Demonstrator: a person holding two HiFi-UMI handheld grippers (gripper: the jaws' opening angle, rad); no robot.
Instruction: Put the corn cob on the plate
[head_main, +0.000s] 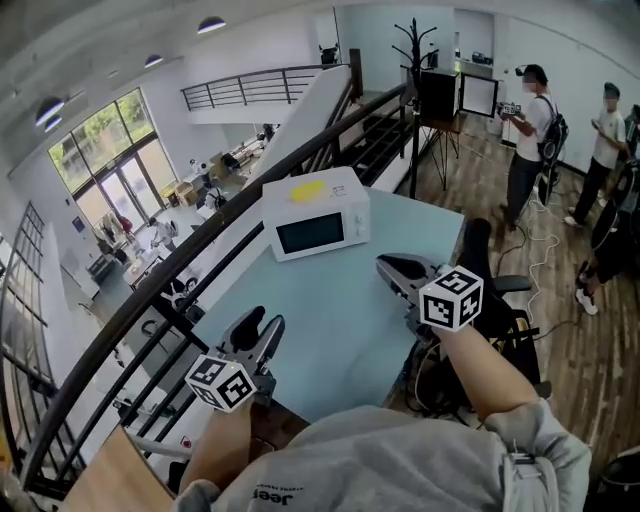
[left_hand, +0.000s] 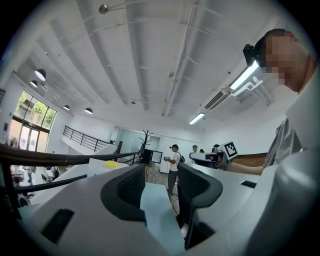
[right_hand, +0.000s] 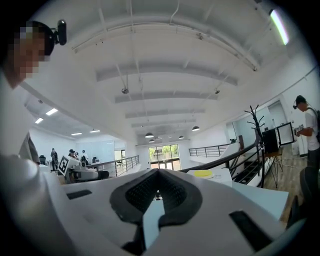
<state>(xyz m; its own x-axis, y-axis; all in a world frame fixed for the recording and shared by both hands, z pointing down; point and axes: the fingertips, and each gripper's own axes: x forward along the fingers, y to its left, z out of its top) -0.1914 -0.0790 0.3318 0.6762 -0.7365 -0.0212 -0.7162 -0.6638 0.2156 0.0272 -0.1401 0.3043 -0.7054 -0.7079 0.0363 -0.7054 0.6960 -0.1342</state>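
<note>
Two grippers are held level over a smooth light blue table (head_main: 330, 340) beside a dark rail (head_main: 180, 265).
The left gripper (head_main: 262, 322) has its fingers apart with nothing between them. Ahead of both sets of fingers stands a boxy white microwave (head_main: 315, 215). A flat yellow thing (head_main: 305, 187) lies on top, too small to tell whether it is the corn cob or the plate. The right gripper (head_main: 386, 266) has its fingertips pressed together, empty.

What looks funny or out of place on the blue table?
A flat yellow thing lies on top of the white microwave oven, an odd spot. Too small to tell what it is. Nothing looks spilled or broken on the light blue table.
</note>
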